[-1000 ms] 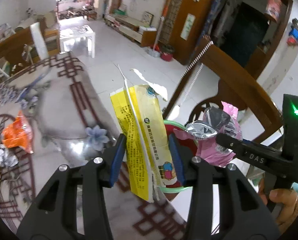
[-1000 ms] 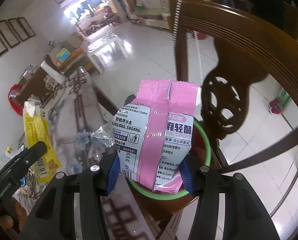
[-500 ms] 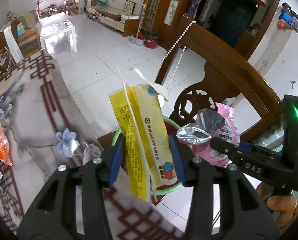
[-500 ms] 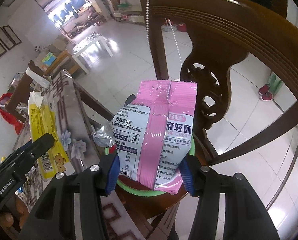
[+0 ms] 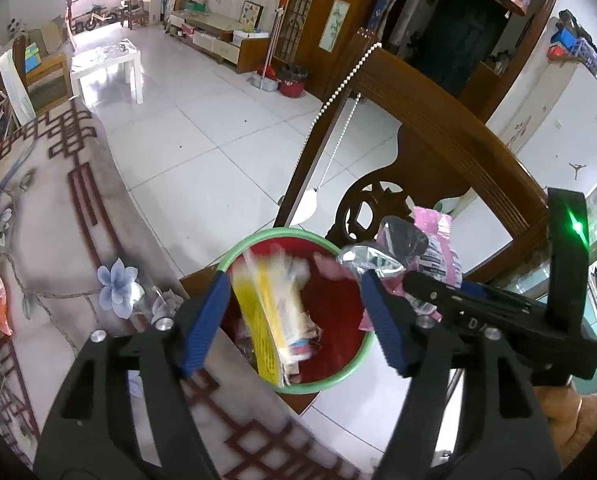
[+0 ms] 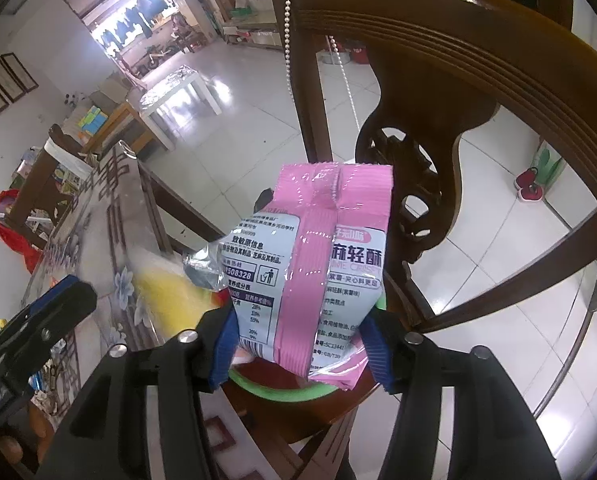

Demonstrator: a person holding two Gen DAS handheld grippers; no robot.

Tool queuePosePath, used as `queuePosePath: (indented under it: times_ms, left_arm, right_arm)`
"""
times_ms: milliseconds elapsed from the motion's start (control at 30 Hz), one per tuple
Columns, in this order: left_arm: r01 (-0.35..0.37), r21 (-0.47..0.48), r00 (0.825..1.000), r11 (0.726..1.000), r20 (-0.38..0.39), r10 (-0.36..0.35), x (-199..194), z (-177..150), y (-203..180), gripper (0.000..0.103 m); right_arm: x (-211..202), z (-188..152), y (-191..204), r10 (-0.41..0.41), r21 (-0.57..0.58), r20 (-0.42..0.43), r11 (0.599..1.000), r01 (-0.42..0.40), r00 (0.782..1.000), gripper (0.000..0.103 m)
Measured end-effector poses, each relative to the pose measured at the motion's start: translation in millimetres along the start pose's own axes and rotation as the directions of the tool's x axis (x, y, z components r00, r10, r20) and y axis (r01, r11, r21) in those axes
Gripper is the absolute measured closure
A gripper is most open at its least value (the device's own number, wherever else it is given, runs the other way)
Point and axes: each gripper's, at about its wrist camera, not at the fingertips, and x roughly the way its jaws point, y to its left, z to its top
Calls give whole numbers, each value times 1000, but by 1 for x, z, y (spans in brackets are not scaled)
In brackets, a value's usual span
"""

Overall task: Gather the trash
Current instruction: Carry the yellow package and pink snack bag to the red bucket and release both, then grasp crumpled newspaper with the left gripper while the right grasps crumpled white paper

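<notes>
Risk, judged: the yellow wrapper (image 5: 272,316), blurred and loose between the parted pads of the left tool (image 5: 298,320), may catch the green rim of the red bin (image 5: 340,380) and tip out onto the counter (image 5: 58,240) at left; the pink snack bag (image 6: 314,276) may snag on the right tool (image 6: 298,350) and fall wide of the bin on the chair (image 6: 438,80). Left tool: jaws opening, apart, touching nothing clearly. Right tool: jaws opening, bag between the 2 pads, left pad apparently touching, right pad just clear.

Yellow wrapper (image 5: 272,316), pink-and-white snack bag (image 6: 312,276), red bin with green rim (image 5: 340,380), blue-padded black tongs (image 5: 296,320)
</notes>
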Motion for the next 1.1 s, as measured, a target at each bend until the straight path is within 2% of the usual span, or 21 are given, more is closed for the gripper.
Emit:
queuePosePath:
  times_ms: [100, 200, 367, 533, 667, 767, 867, 967, 1100]
  left_arm:
    - [-1, 6, 1000, 1000, 5, 1, -5, -2, 2, 34]
    - [-9, -3, 1000, 1000, 9, 9, -12, -7, 9, 33]
    - [-39, -50, 999, 998, 28, 41, -32, -23, 30, 31]
    - [-112, -141, 991, 984, 50, 120, -60, -45, 70, 29]
    - [-188, -239, 978, 953, 47, 205, -86, -66, 116, 29]
    - [-256, -311, 959, 916, 40, 281, -111, -88, 155, 29]
    - [-333, -385, 928, 861, 26, 371, -141, -115, 197, 28]
    - [-414, -474, 885, 777, -9, 466, -175, -150, 248, 23]
    - [-474, -565, 843, 675, -69, 534, -212, -192, 305, 21]
  right_arm:
    - [-1, 1, 1, 16, 9, 17, 1000, -16, 1000, 30]
    - [-4, 1, 4, 7, 11, 35, 1000, -7, 999, 27]
    - [-2, -5, 15, 14, -11, 8, 1000, -14, 1000, 27]
    - [4, -12, 35, 35, -24, -29, 999, -36, 999, 27]
    - [5, -18, 63, 56, -61, -38, 996, -58, 998, 27]
    - [4, -26, 87, 74, -94, -42, 992, -78, 996, 27]
    - [4, -36, 111, 89, -121, -51, 988, -94, 995, 27]
    - [5, -52, 135, 98, -137, -67, 985, -107, 993, 27]
    - [5, -73, 165, 102, -160, -87, 980, -115, 991, 27]
